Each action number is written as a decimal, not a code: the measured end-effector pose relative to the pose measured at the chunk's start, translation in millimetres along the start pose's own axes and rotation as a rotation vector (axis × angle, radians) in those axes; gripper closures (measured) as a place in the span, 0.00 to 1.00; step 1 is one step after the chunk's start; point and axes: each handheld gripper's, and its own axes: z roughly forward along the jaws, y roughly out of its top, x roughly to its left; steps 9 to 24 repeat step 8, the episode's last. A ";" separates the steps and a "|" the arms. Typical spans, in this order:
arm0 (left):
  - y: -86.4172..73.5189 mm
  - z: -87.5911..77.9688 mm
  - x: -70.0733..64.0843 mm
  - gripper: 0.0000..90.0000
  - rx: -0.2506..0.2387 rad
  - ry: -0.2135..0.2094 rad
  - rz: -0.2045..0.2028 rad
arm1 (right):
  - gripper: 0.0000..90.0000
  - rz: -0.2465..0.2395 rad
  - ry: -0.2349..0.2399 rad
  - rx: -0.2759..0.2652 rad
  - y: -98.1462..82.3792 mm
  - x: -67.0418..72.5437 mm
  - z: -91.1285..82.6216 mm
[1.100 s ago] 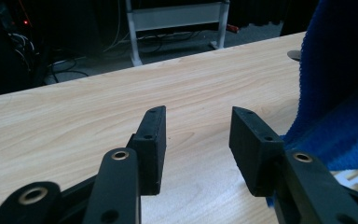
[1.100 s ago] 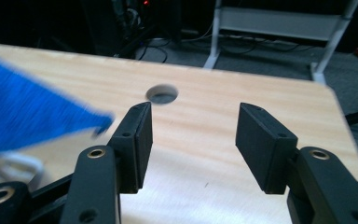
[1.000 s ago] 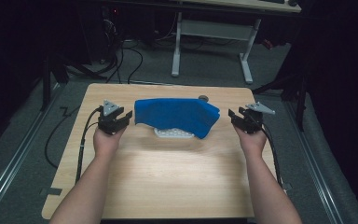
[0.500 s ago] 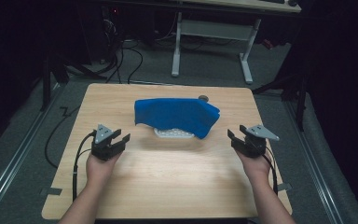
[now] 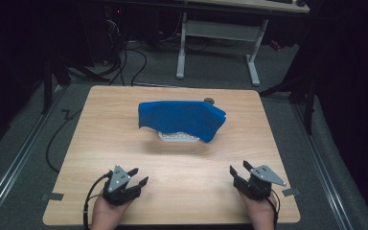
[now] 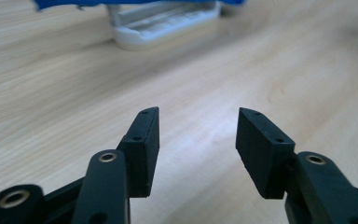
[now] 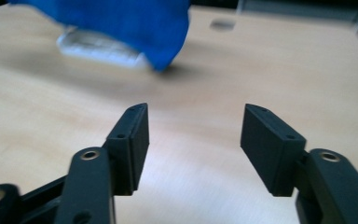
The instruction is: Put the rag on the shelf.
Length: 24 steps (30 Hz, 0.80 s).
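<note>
Down at the near edge of the table (image 5: 124, 143), the left gripper (image 5: 138, 177) sits in the person's left hand (image 5: 106, 214) with its jaws spread apart and nothing between them; they have just been opening wider. In the left gripper view the same gripper (image 6: 198, 140) shows bare wood in the gap between its two black pads. Its cable (image 5: 88, 196) loops off the left side of the hand.

Across at the near right corner, the right gripper (image 5: 238, 169) rests in the right hand (image 5: 260, 213), jaws likewise released and empty, and these too have just been opening. The right gripper view shows that gripper (image 7: 193, 140) with only tabletop between the pads. A grey three-cornered plate (image 5: 267, 175) tops it.

Farther out, well apart from both grippers, a blue cloth (image 5: 182, 117) lies draped near the middle of the table, toward the far side. It covers most of a white keyboard (image 5: 178, 138), whose near edge sticks out from under the cloth. The left gripper view catches that keyboard (image 6: 168, 21) ahead at the top. A small dark round thing (image 5: 209, 100) sits just behind the cloth, too small to tell what it is.
</note>
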 end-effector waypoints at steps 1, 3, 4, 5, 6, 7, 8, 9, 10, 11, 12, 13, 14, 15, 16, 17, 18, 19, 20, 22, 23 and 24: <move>0.0 0.0 0.0 0.55 0.000 0.000 0.000 | 0.46 0.005 0.021 0.026 -2.5 3.0 -1.1; 1.4 1.0 -3.4 0.54 -0.014 -0.010 0.004 | 0.46 -0.037 0.024 0.017 -2.8 7.4 -3.0; 1.0 2.7 -2.2 0.54 -0.014 -0.017 -0.011 | 0.46 -0.043 0.023 0.015 -2.4 8.7 -3.1; 0.7 4.2 -1.1 0.54 -0.010 -0.018 -0.020 | 0.46 -0.044 0.026 0.016 -2.0 8.6 -2.2; 0.3 5.3 -0.1 0.54 -0.007 -0.013 -0.019 | 0.46 -0.035 0.026 0.017 -2.0 8.6 -1.0; 0.3 5.3 -0.1 0.54 -0.007 -0.013 -0.019 | 0.46 -0.036 0.026 0.019 -2.0 8.3 0.4; -0.4 5.7 1.4 0.54 -0.003 -0.009 -0.019 | 0.46 -0.036 0.026 0.019 -2.0 8.3 0.4; -0.4 5.7 1.4 0.54 -0.003 -0.009 -0.019 | 0.46 -0.036 0.026 0.019 -2.0 8.3 0.4; -0.4 5.7 1.4 0.54 -0.003 -0.009 -0.019 | 0.46 -0.036 0.026 0.019 -2.0 8.3 0.4; -0.4 5.7 1.4 0.54 -0.003 -0.009 -0.019 | 0.46 -0.036 0.026 0.019 -2.0 8.3 0.4; -0.4 5.7 1.4 0.54 -0.003 -0.009 -0.019 | 0.46 -0.036 0.026 0.019 -2.0 8.3 0.4; -0.4 5.7 1.4 0.54 -0.003 -0.009 -0.019 | 0.46 -0.036 0.026 0.019 -2.0 8.3 0.4; -0.4 5.7 1.4 0.54 -0.003 -0.009 -0.019 | 0.46 -0.036 0.026 0.019 -2.0 8.3 0.4; -0.4 5.7 1.4 0.54 -0.003 -0.009 -0.019 | 0.46 -0.036 0.026 0.019 -2.0 8.3 0.4; -0.4 5.7 1.4 0.54 -0.003 -0.009 -0.019 | 0.46 -0.036 0.026 0.019 -2.0 8.3 0.4; -0.4 5.7 1.4 0.54 -0.003 -0.009 -0.019 | 0.46 -0.036 0.026 0.019 -2.0 8.3 0.4; -0.4 5.7 1.4 0.54 -0.003 -0.009 -0.019 | 0.46 -0.036 0.026 0.019 -2.0 8.3 0.4; -0.4 5.7 1.4 0.54 -0.003 -0.009 -0.019 | 0.46 -0.036 0.026 0.019 -2.0 8.3 0.4; -0.4 5.7 1.4 0.54 -0.003 -0.009 -0.019 | 0.46 -0.036 0.026 0.019 -2.0 8.3 0.4; -0.4 5.7 1.4 0.54 -0.003 -0.009 -0.019 | 0.46 -0.036 0.026 0.019 -2.0 8.3 0.4; -0.4 5.7 1.4 0.54 -0.003 -0.009 -0.019 | 0.46 -0.036 0.026 0.019 -2.0 8.3 0.4; -0.4 5.7 1.4 0.54 -0.003 -0.009 -0.019 | 0.46 -0.036 0.026 0.019 -2.0 8.3 0.4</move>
